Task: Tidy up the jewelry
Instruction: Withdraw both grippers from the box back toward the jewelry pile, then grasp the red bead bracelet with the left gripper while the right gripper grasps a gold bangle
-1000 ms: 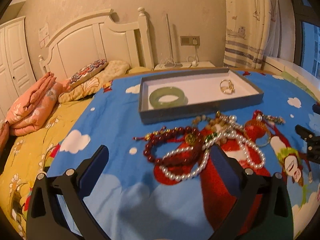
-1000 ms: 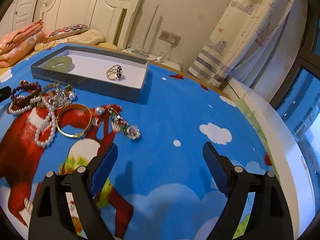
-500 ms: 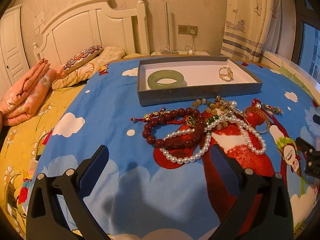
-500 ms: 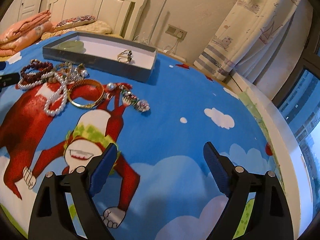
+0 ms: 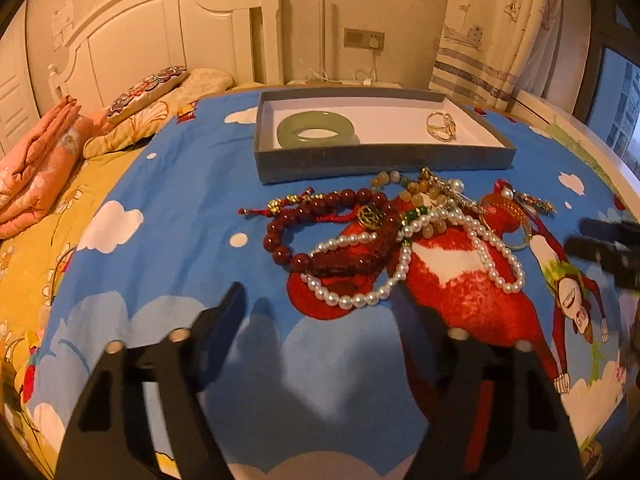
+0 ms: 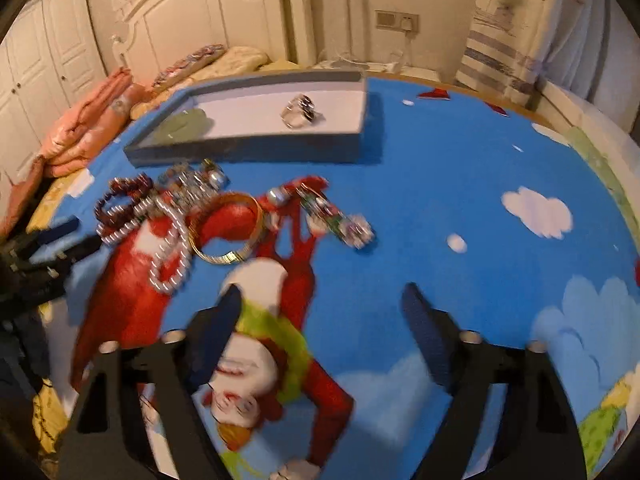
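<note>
A grey tray (image 5: 384,162) (image 6: 248,152) lies on the blue cartoon bedspread and holds a green jade bangle (image 5: 316,130) and a gold ring (image 5: 440,126) (image 6: 300,110). In front of it lies a tangle: a red bead bracelet (image 5: 320,236), a pearl necklace (image 5: 400,268) (image 6: 172,256), a gold bangle (image 6: 228,228) and a jewelled brooch (image 6: 340,220). My left gripper (image 5: 318,312) is open and empty, just short of the pearls. My right gripper (image 6: 320,320) is open and empty, short of the gold bangle.
The white headboard (image 5: 160,40) and pillows (image 5: 148,92) stand at the back left, with folded orange blankets (image 5: 36,176) beside them. A curtain (image 5: 500,32) and window ledge run along the right. The right gripper shows at the right edge of the left wrist view (image 5: 604,248).
Both grippers have risen and tilted down toward the jewelry pile. The right gripper has swung left, with motion blur. Neither has taken hold of anything.
</note>
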{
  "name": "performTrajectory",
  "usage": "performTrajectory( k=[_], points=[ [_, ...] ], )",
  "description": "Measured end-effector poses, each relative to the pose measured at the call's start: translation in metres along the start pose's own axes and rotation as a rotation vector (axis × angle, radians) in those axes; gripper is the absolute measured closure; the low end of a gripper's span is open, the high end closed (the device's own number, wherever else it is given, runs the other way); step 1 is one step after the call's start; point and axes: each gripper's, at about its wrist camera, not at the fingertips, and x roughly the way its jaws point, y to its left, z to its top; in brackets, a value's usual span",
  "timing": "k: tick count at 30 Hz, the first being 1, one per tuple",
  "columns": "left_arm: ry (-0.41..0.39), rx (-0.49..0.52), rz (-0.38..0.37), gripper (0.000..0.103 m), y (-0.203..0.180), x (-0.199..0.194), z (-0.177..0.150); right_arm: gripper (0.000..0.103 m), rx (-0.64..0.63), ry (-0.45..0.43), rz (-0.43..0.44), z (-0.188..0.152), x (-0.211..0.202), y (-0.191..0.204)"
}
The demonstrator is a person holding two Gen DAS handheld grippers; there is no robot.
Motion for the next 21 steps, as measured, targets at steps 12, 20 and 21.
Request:
performTrajectory(
  k=[12,20,21],
  points=[
    [-0.005,-0.057,-0.047,0.03,0.014,-0.008,-0.009,0.082,-0.101,0.044,-0.032,0.034,0.047,0.038],
    [0.006,-0.096,-0.048,0.029,0.022,-0.008,-0.012,0.097,-0.072,-0.019,-0.003,0.021,0.038,0.025],
    [0.004,-0.091,-0.05,0.029,0.02,-0.008,-0.011,0.097,-0.061,-0.029,0.004,0.02,0.035,0.024]
  ],
)
